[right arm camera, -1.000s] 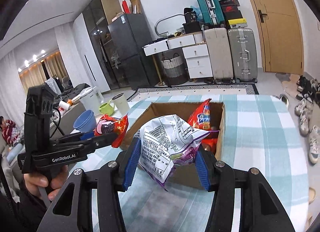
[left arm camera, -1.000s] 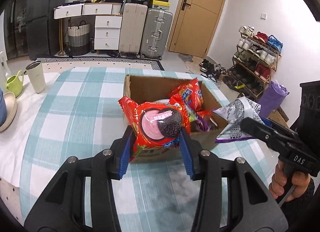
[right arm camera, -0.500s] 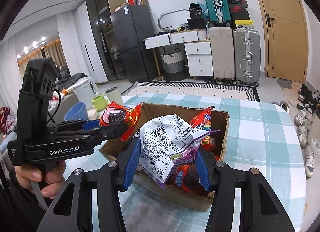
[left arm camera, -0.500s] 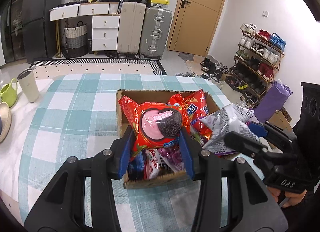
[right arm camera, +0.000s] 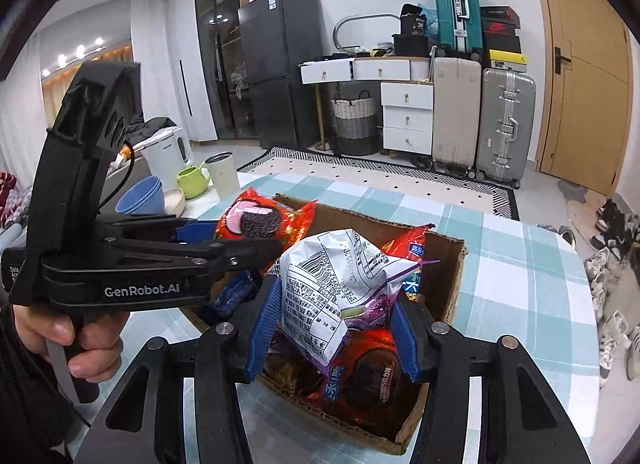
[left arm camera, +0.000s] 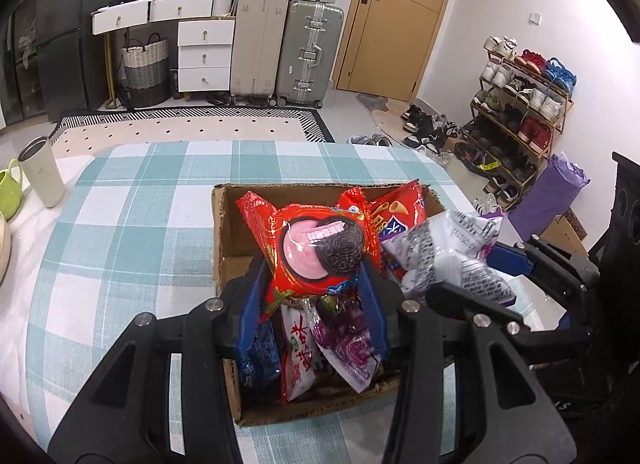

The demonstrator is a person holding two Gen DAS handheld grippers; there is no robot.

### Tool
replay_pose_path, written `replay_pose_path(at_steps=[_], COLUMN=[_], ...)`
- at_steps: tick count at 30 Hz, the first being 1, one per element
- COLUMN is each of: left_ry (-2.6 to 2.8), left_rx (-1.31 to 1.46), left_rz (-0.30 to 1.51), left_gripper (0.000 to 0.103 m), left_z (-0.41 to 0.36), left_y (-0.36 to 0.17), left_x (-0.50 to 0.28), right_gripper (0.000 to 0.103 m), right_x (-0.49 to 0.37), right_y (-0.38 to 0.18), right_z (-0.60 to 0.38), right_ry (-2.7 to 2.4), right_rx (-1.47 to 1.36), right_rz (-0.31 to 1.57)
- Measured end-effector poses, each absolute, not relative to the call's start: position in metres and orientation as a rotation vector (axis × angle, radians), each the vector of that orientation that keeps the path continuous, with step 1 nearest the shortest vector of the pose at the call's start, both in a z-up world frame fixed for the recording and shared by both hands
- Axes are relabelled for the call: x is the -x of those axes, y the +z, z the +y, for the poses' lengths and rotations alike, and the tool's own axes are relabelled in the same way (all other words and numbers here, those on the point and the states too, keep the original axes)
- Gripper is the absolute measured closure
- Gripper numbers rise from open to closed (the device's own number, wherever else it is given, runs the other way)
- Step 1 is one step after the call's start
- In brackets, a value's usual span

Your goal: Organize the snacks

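**Two packets poised over a nearly full box**

The left gripper (left arm camera: 316,284) clenches a red cookie packet (left arm camera: 316,252) above the cardboard box (left arm camera: 218,224). The right gripper (right arm camera: 332,324) clamps a white-and-purple bag (right arm camera: 332,284) beside it, also over the box. Several snacks already lie inside. Judging by this, only releasing these two remains; no loose snacks show on the checked tablecloth (left arm camera: 132,224).

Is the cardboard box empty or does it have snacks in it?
Not empty. The cardboard box already holds several snack packets, though bare bottom shows at its far left corner.
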State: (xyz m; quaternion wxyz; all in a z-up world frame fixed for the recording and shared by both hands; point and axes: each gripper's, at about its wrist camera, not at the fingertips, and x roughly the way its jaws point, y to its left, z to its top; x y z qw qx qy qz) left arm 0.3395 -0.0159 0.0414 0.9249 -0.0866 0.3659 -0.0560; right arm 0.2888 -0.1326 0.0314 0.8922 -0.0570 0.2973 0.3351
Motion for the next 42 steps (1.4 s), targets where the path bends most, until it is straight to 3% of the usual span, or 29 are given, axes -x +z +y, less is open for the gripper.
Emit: replay_pose_path(at_steps=[15, 21, 23, 25, 31, 34, 36, 42], left_ry=[-0.133, -0.124, -0.118, -0.110, -0.092, -0.094, -0.092, -0.077], left_rx=[0.146, 0.145, 0.136, 0.135, 0.146, 0.148, 0.141, 0.119], left_rz=[0.805, 0.792, 0.780, 0.763, 0.729, 0.714, 0.690, 0.626], left_gripper=[0.062, 0.060, 0.052, 0.044, 0.021, 0.018, 0.001, 0.001], left_z=[-0.025, -0.017, -0.015, -0.011, 0.001, 0.003, 0.002, 0.001], left_y=[0.011, 0.016, 0.021, 0.027, 0.042, 0.051, 0.057, 0.072], left_x=[-0.358, -0.351, -0.346, -0.339, -0.315, -0.298, -0.283, -0.240], right_gripper=[0.051, 0.045, 0.038, 0.022, 0.002, 0.001, 0.001, 0.001], right_x=[-0.296, -0.294, -0.290, -0.283, -0.265, -0.257, -0.251, -0.228], right_y=[0.015, 0.021, 0.023, 0.027, 0.042, 0.051, 0.055, 0.060], right_z=[-0.141, -0.135, -0.134, -0.136, -0.148, -0.155, -0.160, -0.177], right_ry=[0.708, 0.700, 0.691, 0.688, 0.651, 0.644, 0.646, 0.642], right_rx=[0.105, 0.130, 0.144, 0.148, 0.135, 0.107, 0.079, 0.005], right_rz=[0.661, 0.663, 0.655, 0.635, 0.589, 0.574, 0.568, 0.528])
